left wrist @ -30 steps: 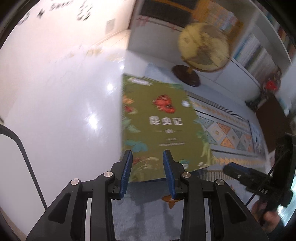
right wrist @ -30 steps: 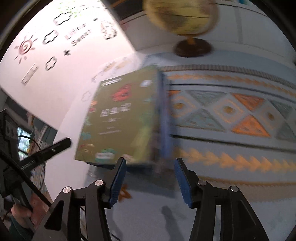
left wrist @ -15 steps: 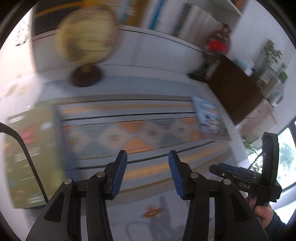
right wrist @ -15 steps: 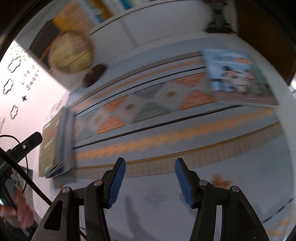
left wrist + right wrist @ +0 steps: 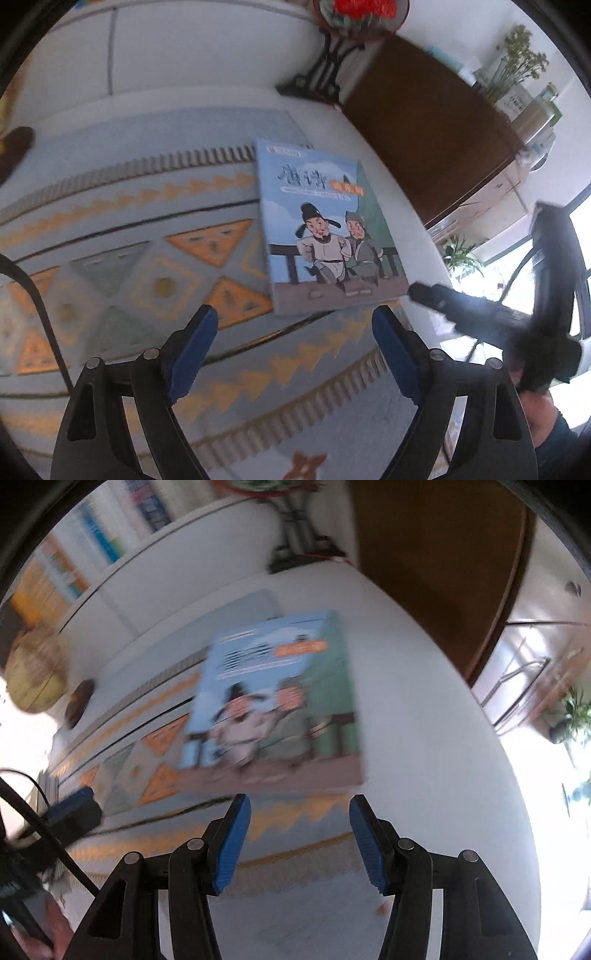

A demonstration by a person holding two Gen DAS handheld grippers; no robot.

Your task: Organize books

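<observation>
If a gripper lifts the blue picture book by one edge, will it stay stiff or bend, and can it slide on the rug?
The blue picture book looks thin and wide, so held by one edge it would probably sag. It lies flat, partly on the patterned rug and partly on the white floor, leaving little edge to grasp. A push would likely slide it more easily over the floor.

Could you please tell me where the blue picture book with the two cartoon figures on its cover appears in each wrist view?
Left wrist view: the blue picture book with two cartoon figures lies right of centre, partly on the patterned rug's right end.
Right wrist view: the same book sits near centre, blurred, just beyond the open claw.
Shared landmark: the dark brown wooden cabinet, upper right in both.
</observation>
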